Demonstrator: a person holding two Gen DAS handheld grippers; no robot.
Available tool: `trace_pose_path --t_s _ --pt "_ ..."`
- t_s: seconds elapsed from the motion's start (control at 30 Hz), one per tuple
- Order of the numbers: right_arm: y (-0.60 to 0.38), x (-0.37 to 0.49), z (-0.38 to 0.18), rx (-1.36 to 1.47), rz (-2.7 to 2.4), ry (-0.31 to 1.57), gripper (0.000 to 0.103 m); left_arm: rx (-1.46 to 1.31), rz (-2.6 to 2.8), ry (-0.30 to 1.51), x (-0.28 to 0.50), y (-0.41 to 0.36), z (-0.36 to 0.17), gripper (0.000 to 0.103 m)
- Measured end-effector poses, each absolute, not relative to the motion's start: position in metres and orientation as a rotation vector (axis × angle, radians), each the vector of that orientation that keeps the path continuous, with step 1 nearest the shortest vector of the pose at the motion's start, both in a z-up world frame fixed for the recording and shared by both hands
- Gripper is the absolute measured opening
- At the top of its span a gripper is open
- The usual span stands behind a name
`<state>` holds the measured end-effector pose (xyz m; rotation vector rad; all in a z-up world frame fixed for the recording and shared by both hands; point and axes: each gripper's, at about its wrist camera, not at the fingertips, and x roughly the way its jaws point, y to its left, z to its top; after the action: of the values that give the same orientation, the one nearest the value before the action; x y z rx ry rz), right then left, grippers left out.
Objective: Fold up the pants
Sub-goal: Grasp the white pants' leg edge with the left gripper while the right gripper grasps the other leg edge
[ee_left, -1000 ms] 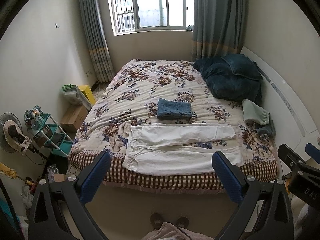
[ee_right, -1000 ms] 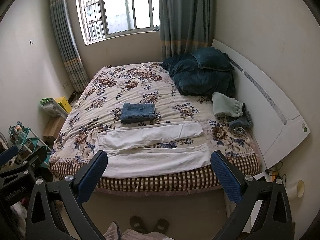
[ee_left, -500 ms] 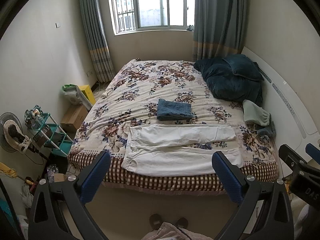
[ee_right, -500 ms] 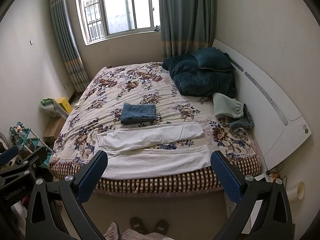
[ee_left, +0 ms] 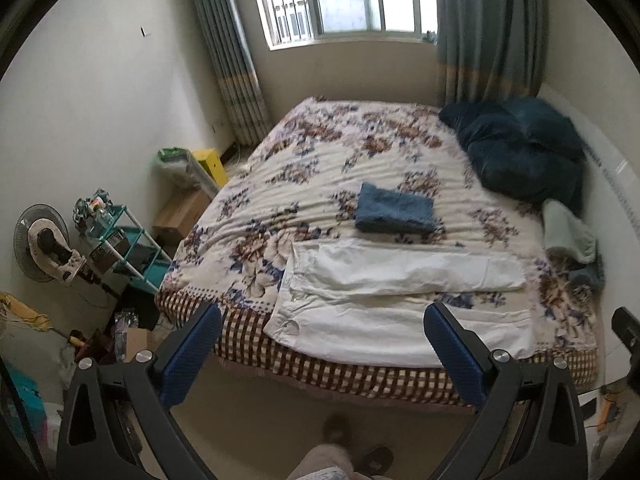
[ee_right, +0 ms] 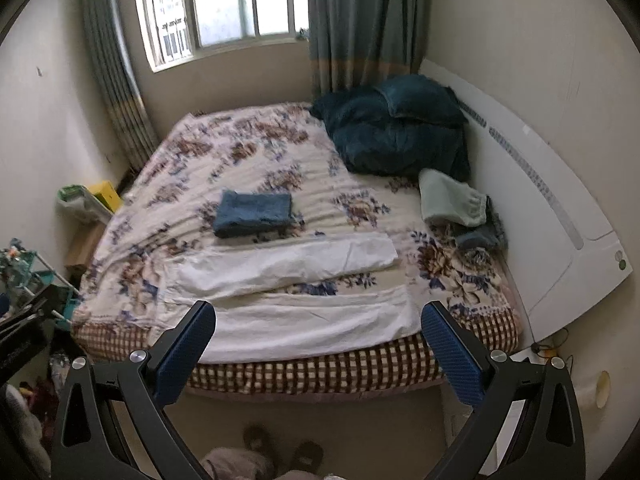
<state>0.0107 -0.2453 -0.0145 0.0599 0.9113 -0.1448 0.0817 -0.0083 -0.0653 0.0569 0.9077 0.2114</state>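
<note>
Both the left gripper [ee_left: 322,338] and the right gripper [ee_right: 318,336] hang with their blue-padded jaws spread wide and empty, short of the near edge of the bed with the floral cover and brown checked border [ee_left: 360,376]. The white cotton pants [ee_left: 392,292] lie flat along that near edge, waistband to the left and the two legs stretched rightward with a strip of cover between them. Just beyond them sits a folded blue denim garment [ee_right: 254,214], perhaps jeans, and farther off a dark teal quilt [ee_right: 396,136] is heaped by the white headboard [ee_right: 552,216].
</note>
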Motion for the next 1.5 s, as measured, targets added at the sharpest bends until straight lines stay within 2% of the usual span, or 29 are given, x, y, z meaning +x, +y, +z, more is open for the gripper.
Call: trace_pose_path --t_s 0.33,0.8,1.0,1.2,1.33,1.5 --pt "-0.276 0.152 -0.126 0.052 -0.217 1.023 0.103 0.155 0.196 1.039 0.216 -0.012 -0.169 0.103" --pt "-0.262 0.402 -0.324 -0.006 -0.255 1.289 0.103 0.223 0.074 1.267 0.434 -0.007 -0.330 0.103" --pt "-0.227 0.496 -0.434 -0.251 -0.027 1.421 0.103 0.486 -0.074 1.337 0.509 -0.032 -0.429 0.103" --pt "-0.224 0.581 -0.547 -0.449 0.116 1.564 0.103 0.581 -0.248 1.504 0.568 -0.033 -0.533 0.100" --pt "-0.229 0.627 -0.617 -0.555 0.198 1.655 0.103 0.586 -0.362 1.570 0.587 -0.037 -0.584 0.099" --pt "-0.225 0.647 -0.673 -0.671 0.290 1.699 0.100 0.612 -0.499 1.640 0.589 -0.042 -0.624 0.099"
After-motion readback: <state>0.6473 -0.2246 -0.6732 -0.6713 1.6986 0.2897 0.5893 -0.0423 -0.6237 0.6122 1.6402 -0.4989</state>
